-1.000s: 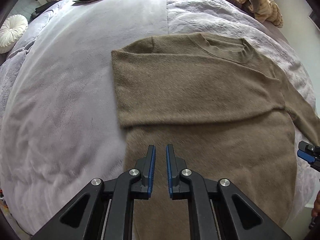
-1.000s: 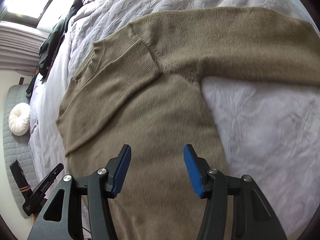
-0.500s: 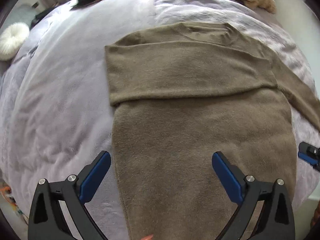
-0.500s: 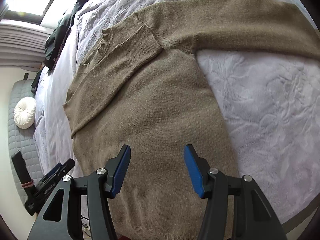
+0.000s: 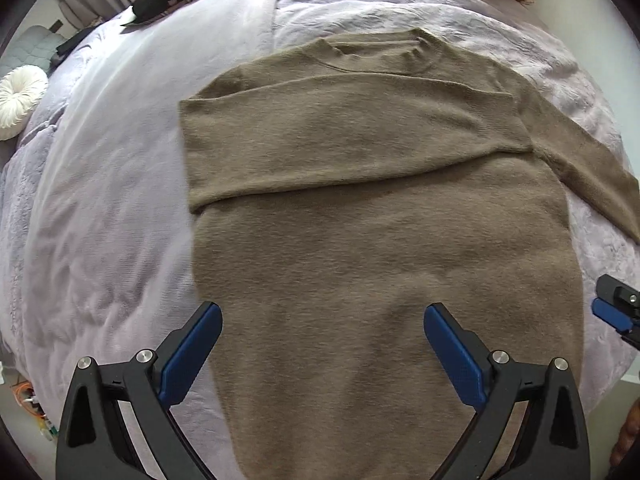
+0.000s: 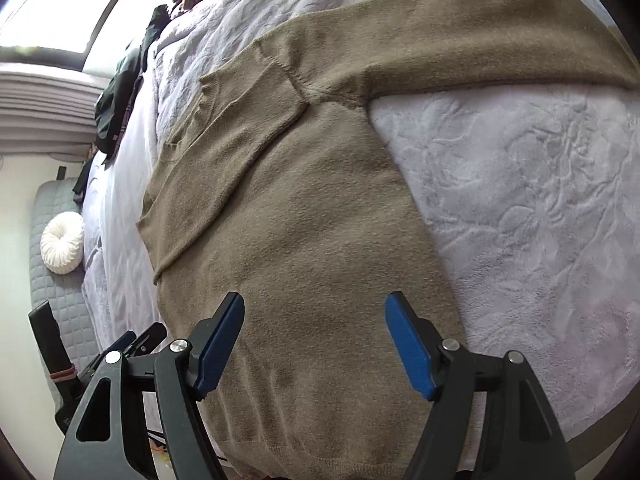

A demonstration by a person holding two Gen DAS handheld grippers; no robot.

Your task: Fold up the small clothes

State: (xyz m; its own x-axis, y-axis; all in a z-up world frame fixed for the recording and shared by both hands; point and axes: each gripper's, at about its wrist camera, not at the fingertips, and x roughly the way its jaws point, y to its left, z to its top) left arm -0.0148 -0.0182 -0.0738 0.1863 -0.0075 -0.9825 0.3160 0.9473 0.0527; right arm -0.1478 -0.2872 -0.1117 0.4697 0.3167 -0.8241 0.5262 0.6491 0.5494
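A soft, olive-brown knitted sweater (image 5: 360,208) lies flat on the lavender plush blanket of the bed (image 5: 100,168), neckline away from the cameras, one sleeve (image 5: 340,132) folded across the chest and the other long sleeve (image 6: 480,36) stretched out to the side over the blanket.

The left gripper (image 5: 322,344) hangs above the lower body of the sweater, its blue-padded fingers (image 5: 188,354) spread wide with nothing between them — they have just sprung apart. The right gripper (image 6: 314,344) hovers over the hem area, and its jaws have just been opening further; nothing is clamped there either.

The knit looks light, limp and slightly fuzzy, so it should drape and sag when lifted and cling to the plush blanket instead of sliding. It will probably stretch if pulled by one point. Good places to pinch seem to be the outstretched sleeve near its cuff, or the two hem corners together.

No brand, label or writing can be read on anything.
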